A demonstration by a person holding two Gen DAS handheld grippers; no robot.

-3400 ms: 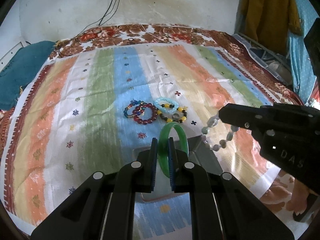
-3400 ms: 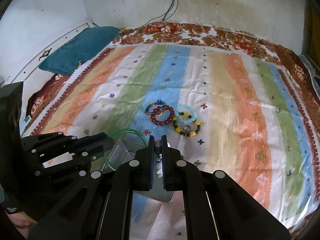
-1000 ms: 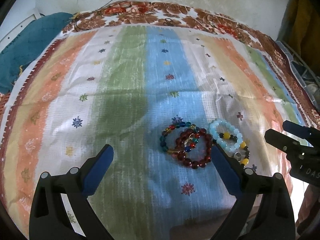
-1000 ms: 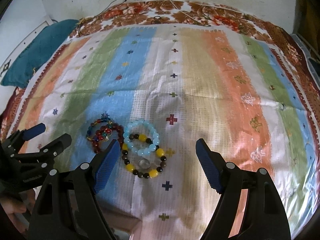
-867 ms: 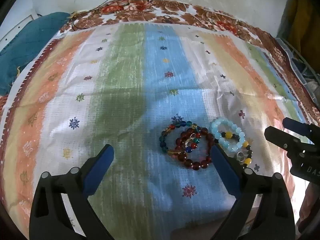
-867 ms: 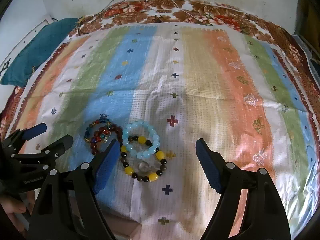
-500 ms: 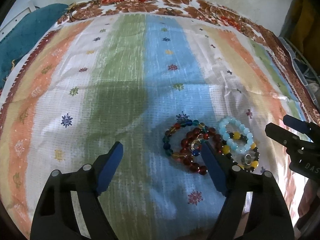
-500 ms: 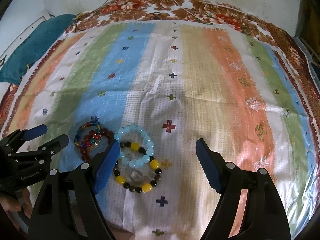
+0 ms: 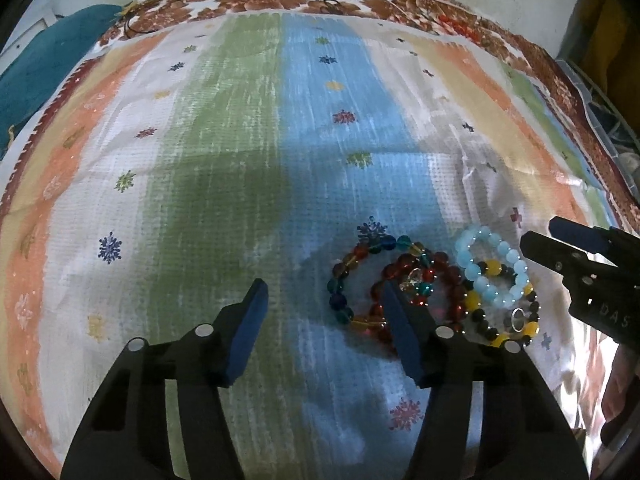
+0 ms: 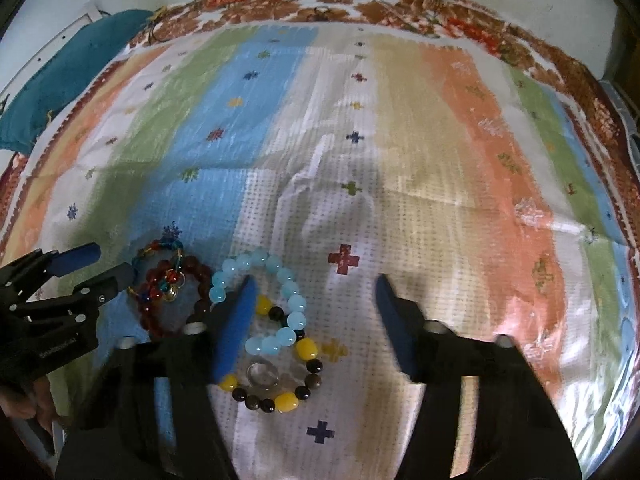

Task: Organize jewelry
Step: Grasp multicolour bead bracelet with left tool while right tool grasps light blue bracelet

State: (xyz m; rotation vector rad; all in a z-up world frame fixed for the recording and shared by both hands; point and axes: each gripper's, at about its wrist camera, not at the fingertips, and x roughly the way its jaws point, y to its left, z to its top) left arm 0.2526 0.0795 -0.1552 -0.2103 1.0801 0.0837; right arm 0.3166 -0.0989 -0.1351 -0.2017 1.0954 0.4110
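A striped woven bedspread point(image 9: 240, 160) covers the whole field, and on its blue and white bands, near the viewer, four beaded bracelets lie in an overlapping cluster. The left gripper point(image 9: 324, 312) is shown with its jaws spread wide and empty, the right pad resting over the near rim of the dark red bracelet point(image 9: 448, 280), which overlaps the multicoloured bracelet point(image 9: 352, 268) to its left. The right gripper point(image 10: 312, 312) is likewise held wide and empty, its left pad over the pale blue bracelet point(image 10: 276, 300), which crosses the black and yellow bracelet point(image 10: 288, 384) lying nearer. The step in hand is judged to be the approach for picking up one bracelet with each gripper. For a clean pick, one rim section free of any overlap is best straddled by both pads, the pads lowered to the cloth, and closure made across the beads so that neighbouring strands are not dragged along.
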